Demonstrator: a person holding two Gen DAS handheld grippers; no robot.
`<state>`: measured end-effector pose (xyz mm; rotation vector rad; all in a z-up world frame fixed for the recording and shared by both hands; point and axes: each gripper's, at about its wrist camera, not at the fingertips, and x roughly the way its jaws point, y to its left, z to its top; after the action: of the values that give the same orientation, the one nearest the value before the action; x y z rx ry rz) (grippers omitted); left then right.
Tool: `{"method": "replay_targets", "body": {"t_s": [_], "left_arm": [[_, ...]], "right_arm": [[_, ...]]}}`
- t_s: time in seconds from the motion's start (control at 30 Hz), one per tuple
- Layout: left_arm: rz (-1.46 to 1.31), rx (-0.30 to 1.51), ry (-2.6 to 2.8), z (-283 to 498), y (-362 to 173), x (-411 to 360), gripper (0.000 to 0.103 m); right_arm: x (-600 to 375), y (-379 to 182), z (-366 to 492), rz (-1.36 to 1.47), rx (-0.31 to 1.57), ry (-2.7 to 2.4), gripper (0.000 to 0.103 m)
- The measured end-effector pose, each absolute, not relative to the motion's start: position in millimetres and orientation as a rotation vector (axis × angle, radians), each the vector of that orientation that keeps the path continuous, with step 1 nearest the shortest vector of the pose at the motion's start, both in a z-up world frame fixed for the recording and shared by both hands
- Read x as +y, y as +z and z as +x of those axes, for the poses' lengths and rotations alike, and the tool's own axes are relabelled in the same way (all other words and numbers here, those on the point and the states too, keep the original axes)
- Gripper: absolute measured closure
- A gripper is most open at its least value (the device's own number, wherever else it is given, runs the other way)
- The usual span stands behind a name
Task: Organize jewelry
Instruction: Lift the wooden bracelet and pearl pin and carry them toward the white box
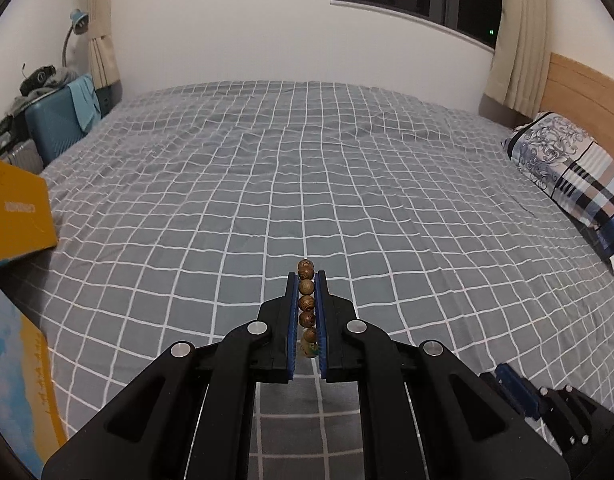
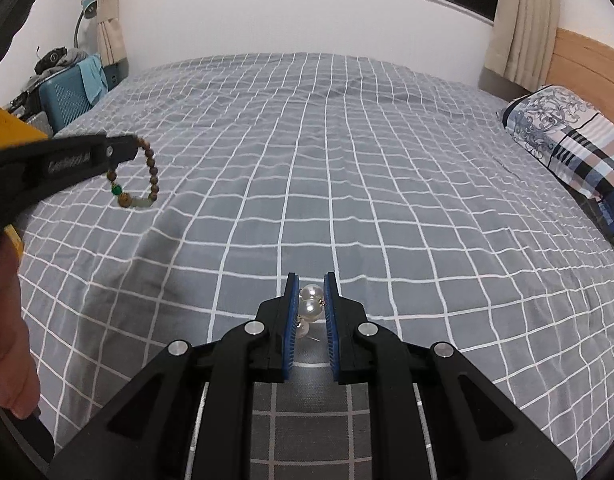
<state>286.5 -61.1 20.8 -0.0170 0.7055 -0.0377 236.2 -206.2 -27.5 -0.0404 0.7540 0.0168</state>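
A bracelet of brown wooden beads (image 1: pixel 306 304) stands edge-on between the blue pads of my left gripper (image 1: pixel 307 278), which is shut on it above the bed. From the right wrist view the same bracelet (image 2: pixel 145 184) hangs as a loop with a green bead and a pale stone at its bottom, under the left gripper (image 2: pixel 125 150) at the left. My right gripper (image 2: pixel 310 280) is shut on a string of white pearls (image 2: pixel 310 308), lifted above the grey checked bedspread (image 2: pixel 347 160). The rest of the pearl piece is hidden between the pads.
A yellow cardboard box (image 1: pixel 15 216) lies at the bed's left edge, with a blue and yellow printed sheet (image 1: pixel 19 380) nearer. A patterned pillow (image 1: pixel 575 176) rests against the wooden headboard (image 1: pixel 587 88) at right. A blue suitcase (image 1: pixel 59 124) stands beside the bed. A hand (image 2: pixel 7 320) shows at left.
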Motion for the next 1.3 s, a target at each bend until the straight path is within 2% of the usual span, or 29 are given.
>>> {"method": "replay_targets", "body": {"t_s": [0.33,0.63,1.0,1.3], "left_arm": [[0.039,0.716,-0.026,246.4,38.9,-48.2,0.096],[0.037,0.693,0.022,201.7,73.1,-1.0,0.096],[-0.016,0.629,0.128,131.2,123.5,99.8,0.096],[-0.054,0.621,0.285,77.5,142.7,201.4,0.096]], "right_arm": [[-210.4,-1.1,223.7,0.0,0.729,-0.008,0.091],[-180.6,32.9,204.5,0.001,0.704,0.016,0.091],[-85.6,87.6,167.7,-0.045,0.635,0.124,0.091],[22.7,113.0,133.7,-0.099,0.598,0.279,0.091]]}}
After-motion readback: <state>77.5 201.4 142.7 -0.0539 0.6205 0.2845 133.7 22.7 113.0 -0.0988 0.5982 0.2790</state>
